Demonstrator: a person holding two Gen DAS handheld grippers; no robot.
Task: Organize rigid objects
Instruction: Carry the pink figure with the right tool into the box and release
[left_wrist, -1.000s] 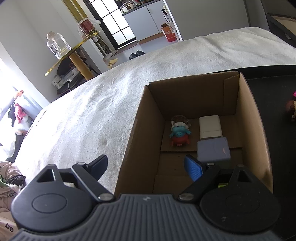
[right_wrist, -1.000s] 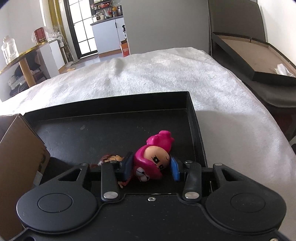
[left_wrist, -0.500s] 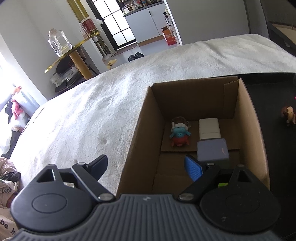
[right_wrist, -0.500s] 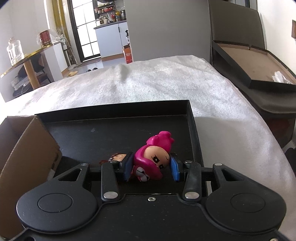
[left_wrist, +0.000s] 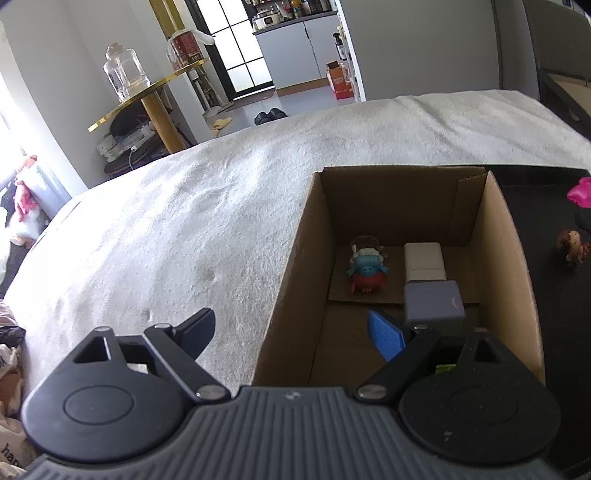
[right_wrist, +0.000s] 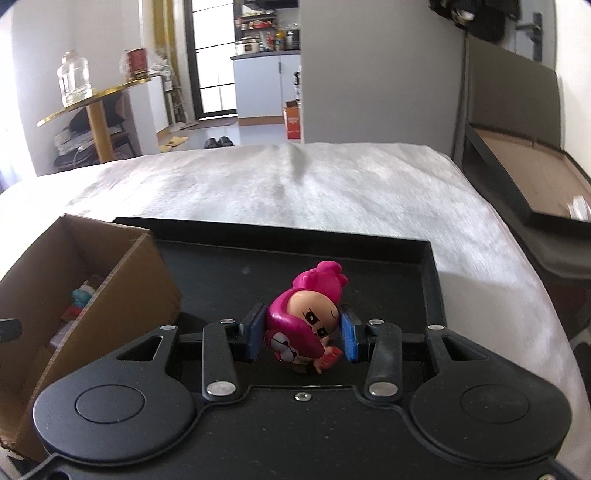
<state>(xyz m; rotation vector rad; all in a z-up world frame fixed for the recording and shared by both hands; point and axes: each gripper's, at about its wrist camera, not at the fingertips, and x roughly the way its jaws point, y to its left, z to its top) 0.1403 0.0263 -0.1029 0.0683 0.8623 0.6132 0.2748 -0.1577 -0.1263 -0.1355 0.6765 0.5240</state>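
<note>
The right gripper (right_wrist: 303, 334) was clamped on the pink-haired doll (right_wrist: 308, 323), its blue pads pressed to either side of the doll's head at the centre of the right wrist view, the doll tilted with its topknot pointing toward the upper right. Below and behind it lay the black tray (right_wrist: 428, 280), resting on a white bed cover (right_wrist: 295, 184). The cardboard box (right_wrist: 122, 280) stood at the left edge of that frame, just beside the tray, open at the top. Over in the left wrist view, the left gripper (left_wrist: 295, 330) hung with its jaws spread wide and nothing between them, one fingertip over the bed cover and the blue-padded one over the box's interior at lower centre. Inside the box (left_wrist: 491, 236) sat a small blue and red figure (left_wrist: 367, 271) toward the left, a white block (left_wrist: 423, 262) just beside it on the right, and a lavender block (left_wrist: 432, 301) touching the white one's near end. At the far right edge of that frame a small brown figure (left_wrist: 571, 248) stood on the tray (left_wrist: 535, 206), with a bit of the pink doll (left_wrist: 580, 192) visible above it.
</note>
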